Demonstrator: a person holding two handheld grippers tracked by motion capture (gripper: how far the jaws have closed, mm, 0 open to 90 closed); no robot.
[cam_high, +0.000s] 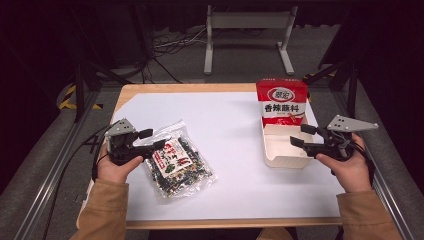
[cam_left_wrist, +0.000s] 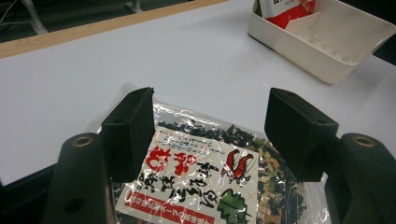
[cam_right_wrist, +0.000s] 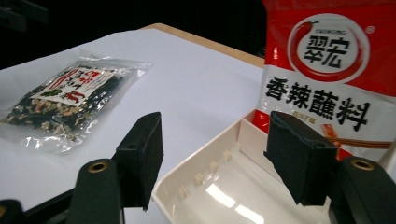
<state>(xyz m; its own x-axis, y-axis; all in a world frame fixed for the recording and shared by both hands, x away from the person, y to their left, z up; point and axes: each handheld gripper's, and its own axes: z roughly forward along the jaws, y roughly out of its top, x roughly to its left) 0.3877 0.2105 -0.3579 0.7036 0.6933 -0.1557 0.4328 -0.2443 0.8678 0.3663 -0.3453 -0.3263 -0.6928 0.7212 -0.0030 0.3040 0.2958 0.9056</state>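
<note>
At the near left of the white worktop (cam_high: 230, 125), the left gripper (cam_high: 150, 140) hovers over a clear packet of dried greens (cam_high: 176, 162), jaws released and spread across the packet's left end without pressing it. The packet lies flat, slanting toward the near right, with bare white surface on its right and far sides. At the near right, the right gripper (cam_high: 302, 136) stands with jaws wide apart and nothing between them, poised over the near right rim of a cream tray (cam_high: 280, 160). The tray sits close to the worktop's right edge. At its far end a red seasoning pouch (cam_high: 281, 100) leans upright, its lower part inside the tray.
</note>
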